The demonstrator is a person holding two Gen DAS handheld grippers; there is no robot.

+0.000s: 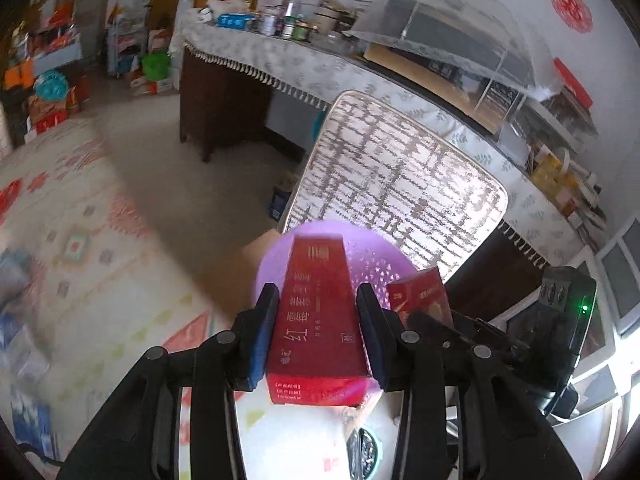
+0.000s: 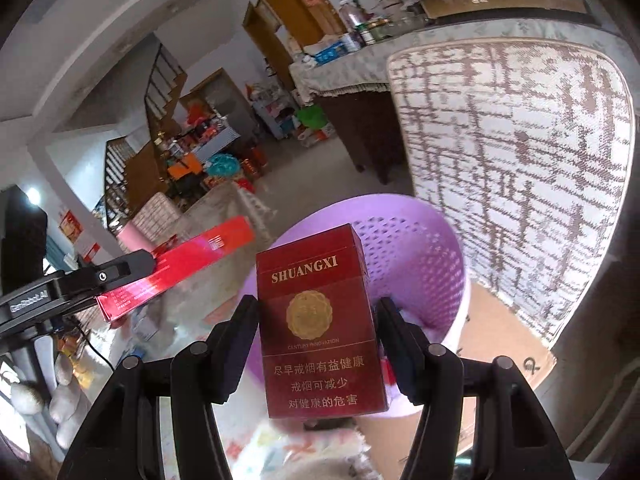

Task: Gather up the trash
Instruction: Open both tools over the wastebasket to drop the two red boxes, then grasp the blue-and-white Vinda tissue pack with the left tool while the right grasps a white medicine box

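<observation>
Fingers of the left gripper (image 1: 318, 334) pinch a long red carton (image 1: 318, 320); fingers of the right gripper (image 2: 316, 344) stand at both sides of a red cigarette pack (image 2: 320, 336) and hold it. Both boxes hang above the purple basket (image 2: 416, 264), just ahead of the fingers.

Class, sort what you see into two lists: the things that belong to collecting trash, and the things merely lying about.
Belongs to the job:
- long red carton in left gripper
- red cigarette pack in right gripper
- purple basket

Just lying about:
- patterned mattress
- bottles and jars
- cardboard
</observation>
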